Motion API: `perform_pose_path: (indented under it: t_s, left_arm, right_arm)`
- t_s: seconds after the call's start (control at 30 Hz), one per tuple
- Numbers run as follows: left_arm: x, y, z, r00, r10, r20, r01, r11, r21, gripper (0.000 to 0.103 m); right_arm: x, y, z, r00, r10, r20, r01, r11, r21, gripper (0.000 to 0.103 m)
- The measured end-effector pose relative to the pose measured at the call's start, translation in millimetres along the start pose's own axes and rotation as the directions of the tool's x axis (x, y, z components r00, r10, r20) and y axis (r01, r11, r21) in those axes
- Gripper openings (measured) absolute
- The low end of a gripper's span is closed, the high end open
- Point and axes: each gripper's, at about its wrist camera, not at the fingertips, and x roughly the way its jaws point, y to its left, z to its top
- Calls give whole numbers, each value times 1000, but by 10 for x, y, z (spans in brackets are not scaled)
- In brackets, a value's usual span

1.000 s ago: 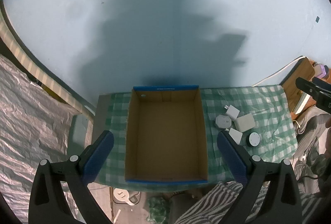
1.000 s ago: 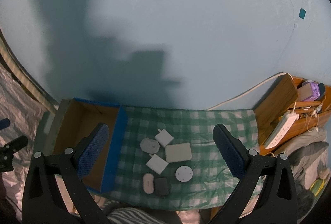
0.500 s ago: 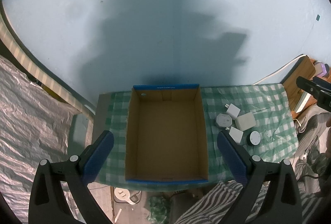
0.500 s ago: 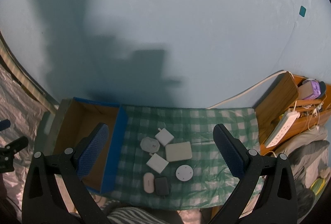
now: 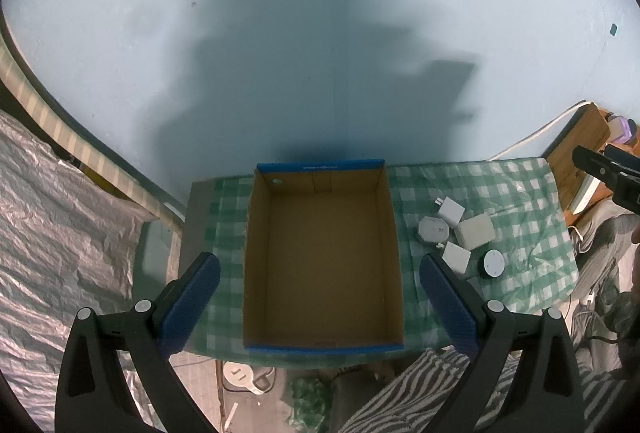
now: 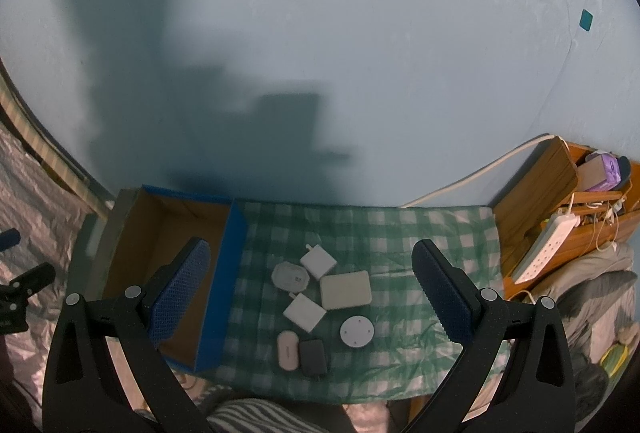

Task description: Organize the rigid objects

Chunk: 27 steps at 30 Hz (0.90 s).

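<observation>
I hold both the left gripper [image 5: 318, 297] and right gripper [image 6: 310, 291] spread wide, grasping nothing, above the green-checked table [image 6: 400, 229]; small white chargers [image 6: 318, 263] lie beside the open blue-rimmed cardboard box [image 5: 324, 265].

1. My left gripper [image 5: 320, 297] hangs above the box [image 5: 324, 347], one finger on each side of it.
2. The box sits on the cloth [image 6: 400, 233], toward its left end, back against the wall [image 6: 360, 33].
3. Right of the box lies a cluster: two chargers [image 6: 318, 263] [image 6: 304, 312], an octagonal plug [image 6: 290, 276], a flat pad [image 6: 346, 290], a puck [image 6: 357, 331].
4. Nearest me (front of the cluster) two small cases [image 6: 288, 350] [image 6: 313, 357] lie side by side, touching.
5. My right gripper [image 6: 310, 291] hangs over the cluster.
6. A shelf [image 6: 536, 185] stands right of the cloth.
</observation>
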Motion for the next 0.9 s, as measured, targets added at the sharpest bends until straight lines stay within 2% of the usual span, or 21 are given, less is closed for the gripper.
perform_pose_path:
  t_s: [0.53,0.7,0.9]
  left_arm:
    - [8,88,-79,1000,6,-11,-6,1000,-10,101]
    - [126,185,-136,999,14,-44,-15,1000,-13,101]
    - [355,417,-195,993,20,-115,-25,999,-47,101]
  right_arm:
    - [26,-12,15,1000,1,-12,-1,1000,-2,101]
    - [53,-8,-39,999,15,-33,-15,1000,-6,101]
    - [276,-55,-49,994,50,-97,-49,999,6,101]
